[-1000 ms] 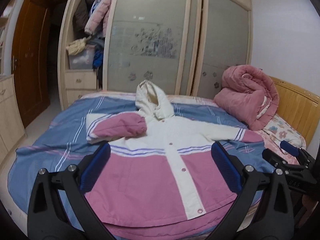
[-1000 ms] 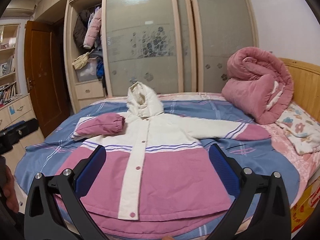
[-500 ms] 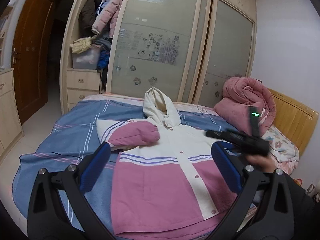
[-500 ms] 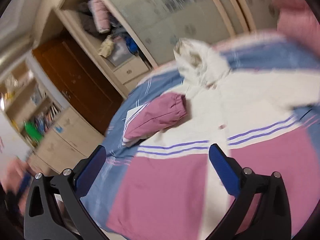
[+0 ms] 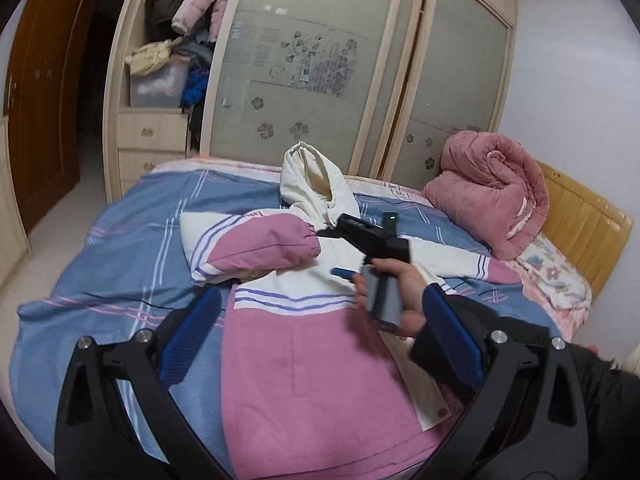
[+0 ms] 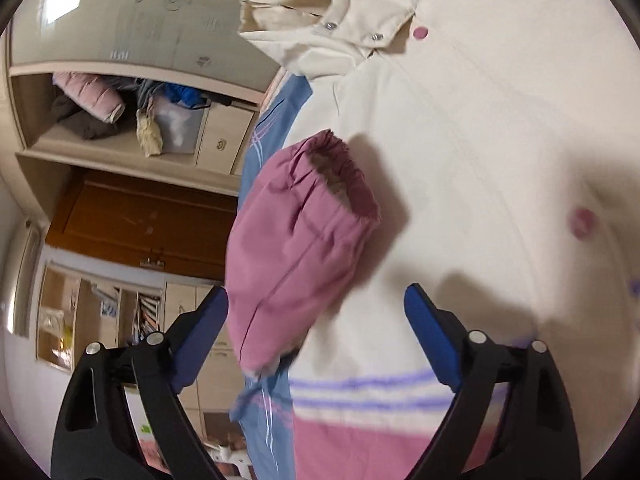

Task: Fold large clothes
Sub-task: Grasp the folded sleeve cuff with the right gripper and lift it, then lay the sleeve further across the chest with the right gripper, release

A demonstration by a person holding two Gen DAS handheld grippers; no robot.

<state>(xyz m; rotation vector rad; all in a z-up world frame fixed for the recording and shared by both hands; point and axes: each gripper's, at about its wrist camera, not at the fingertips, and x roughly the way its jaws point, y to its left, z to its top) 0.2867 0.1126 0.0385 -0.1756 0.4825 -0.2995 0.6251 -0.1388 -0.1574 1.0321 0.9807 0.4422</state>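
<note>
Left wrist view: the jacket (image 5: pixel 304 340) lies face up on the bed (image 5: pixel 120 240), one pink sleeve (image 5: pixel 264 246) already folded across the chest. The left gripper (image 5: pixel 320 336) hovers over the hem, jaws wide, empty. A hand (image 5: pixel 400 296) carries the right gripper (image 5: pixel 352 240) over the chest toward that sleeve.

Right wrist view: the right gripper (image 6: pixel 316 324), rolled sideways and angled down, is closing with the sleeve's edge (image 6: pixel 296 248) between its jaws, not yet pinched. Recommended: grip near the cuff and keep the fabric flat.
</note>
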